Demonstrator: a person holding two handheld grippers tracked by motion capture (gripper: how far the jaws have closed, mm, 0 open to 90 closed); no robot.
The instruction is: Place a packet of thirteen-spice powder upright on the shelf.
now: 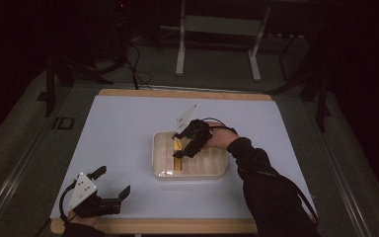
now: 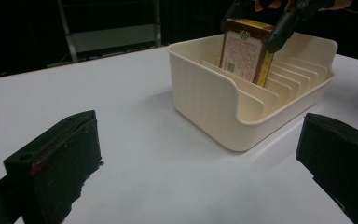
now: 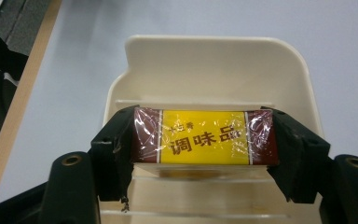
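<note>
A cream slotted rack [image 1: 217, 170] [image 2: 214, 100] [image 3: 205, 70] sits near the middle of the white table. A flat box, dark red with a yellow top edge [image 1: 177, 153] [image 2: 244, 49] [image 3: 204, 137], stands upright in one of the rack's slots near its left end. My right gripper [image 1: 180, 146] [image 3: 204, 140] is shut on the box's two narrow ends from above. My left gripper [image 1: 112, 181] [image 2: 196, 154] is open at the table's front left, nothing between its jaws, pointing toward the rack.
The white tabletop [image 1: 128, 128] has a wooden edge [image 1: 177, 93] at the back. Beyond the table stands a pale metal frame [image 1: 217, 29] with dark cables on the floor. The rack's other slots [image 2: 289, 74] hold nothing.
</note>
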